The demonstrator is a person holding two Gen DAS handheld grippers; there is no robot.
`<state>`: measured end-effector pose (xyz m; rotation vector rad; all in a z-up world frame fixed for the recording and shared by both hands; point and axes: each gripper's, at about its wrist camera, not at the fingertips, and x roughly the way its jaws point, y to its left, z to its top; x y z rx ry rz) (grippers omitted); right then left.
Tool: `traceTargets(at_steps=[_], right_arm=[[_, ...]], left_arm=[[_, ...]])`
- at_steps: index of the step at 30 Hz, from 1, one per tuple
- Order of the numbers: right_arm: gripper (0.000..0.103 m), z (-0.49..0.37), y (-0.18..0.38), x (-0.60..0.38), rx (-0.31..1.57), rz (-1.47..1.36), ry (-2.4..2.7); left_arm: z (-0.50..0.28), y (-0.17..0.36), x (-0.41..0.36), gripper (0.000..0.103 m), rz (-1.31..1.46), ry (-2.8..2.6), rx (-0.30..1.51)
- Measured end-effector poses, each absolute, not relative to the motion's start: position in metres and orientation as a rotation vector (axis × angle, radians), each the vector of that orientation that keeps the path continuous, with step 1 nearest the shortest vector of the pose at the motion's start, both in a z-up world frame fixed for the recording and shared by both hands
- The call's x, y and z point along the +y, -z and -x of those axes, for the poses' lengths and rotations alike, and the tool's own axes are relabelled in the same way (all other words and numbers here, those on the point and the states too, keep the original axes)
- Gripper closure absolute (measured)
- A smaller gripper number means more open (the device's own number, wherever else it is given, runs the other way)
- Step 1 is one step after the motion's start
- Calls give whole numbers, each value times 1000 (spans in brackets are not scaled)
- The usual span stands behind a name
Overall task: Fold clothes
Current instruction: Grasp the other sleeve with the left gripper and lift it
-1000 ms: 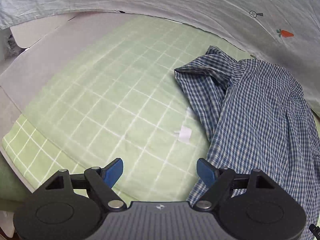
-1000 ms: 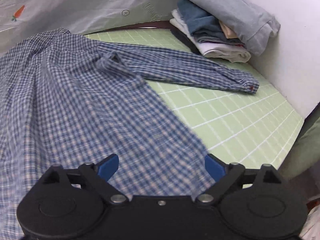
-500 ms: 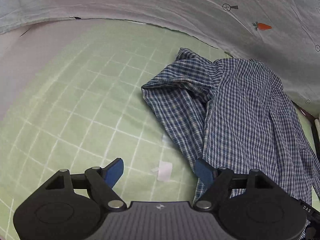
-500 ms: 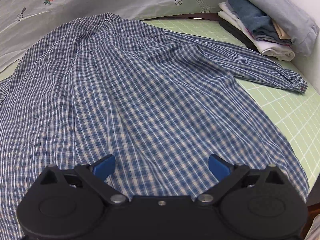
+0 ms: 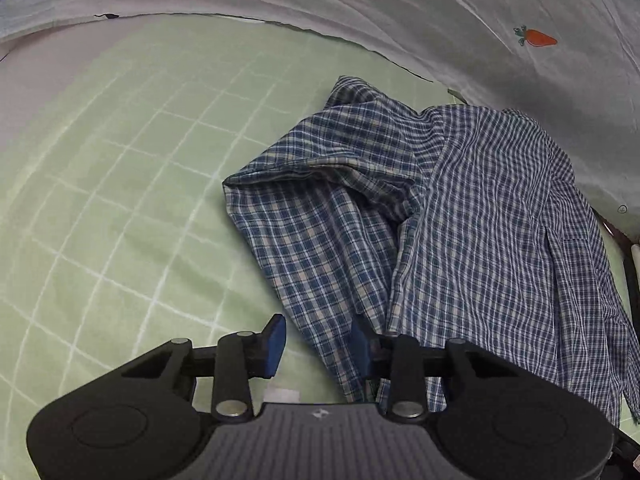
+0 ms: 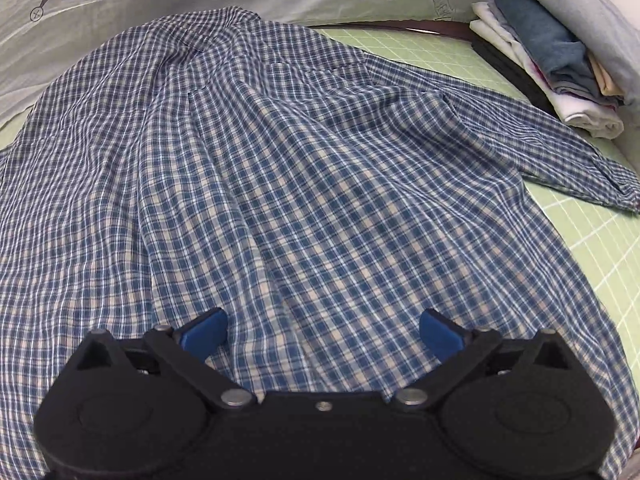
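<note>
A blue and white checked shirt (image 6: 300, 184) lies spread on a green grid mat (image 5: 120, 184). In the left wrist view its left sleeve (image 5: 320, 240) is bunched and folded beside the body. My left gripper (image 5: 318, 342) is partly closed, its blue pads either side of the sleeve's lower end, a gap still showing. My right gripper (image 6: 322, 334) is open, low over the shirt's lower back panel. The right sleeve (image 6: 560, 156) stretches out to the right.
A stack of folded clothes (image 6: 560, 48) sits at the far right of the mat. A pale sheet with carrot prints (image 5: 400, 8) borders the far side. A small white tag (image 5: 282, 394) lies on the mat under my left gripper.
My left gripper moved right to the sleeve end and its jaws narrowed around it. My right gripper moved left and down over the shirt body, still open.
</note>
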<state>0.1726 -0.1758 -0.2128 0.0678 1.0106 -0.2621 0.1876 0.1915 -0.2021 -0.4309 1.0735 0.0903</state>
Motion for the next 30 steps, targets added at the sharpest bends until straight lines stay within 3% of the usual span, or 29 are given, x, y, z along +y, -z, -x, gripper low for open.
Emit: traceTargets(at_steps=[2,3,4,12,19,24,27,30], right_arm=[[0,-174,214,-176,1000,-89,263],[0,-174,214,-176,995,-95,263],[0,-174,215,-176,990,-98,263],[0,-173,213,-175,984,-105,274],[0,-167,213,-177,980,-132,291],[0,-165,215,-179,979,-142,300],[0,-163,216,-180,978,-149,306],[0,-162,217,-181,977,-153,308]], left_arm=[[-191,200,185,66,370,-77,1062],[-193,201,182,78,338,-78,1062],[-194,201,180,100,306,-78,1062],[-187,187,212,101,210,-235,1015],[-186,132,281,101,134,-451,802],[-184,85,266,101,56,-368,641],[-186,94,227,101,-34,-204,689],[-188,137,198,100,-36,-67,844]])
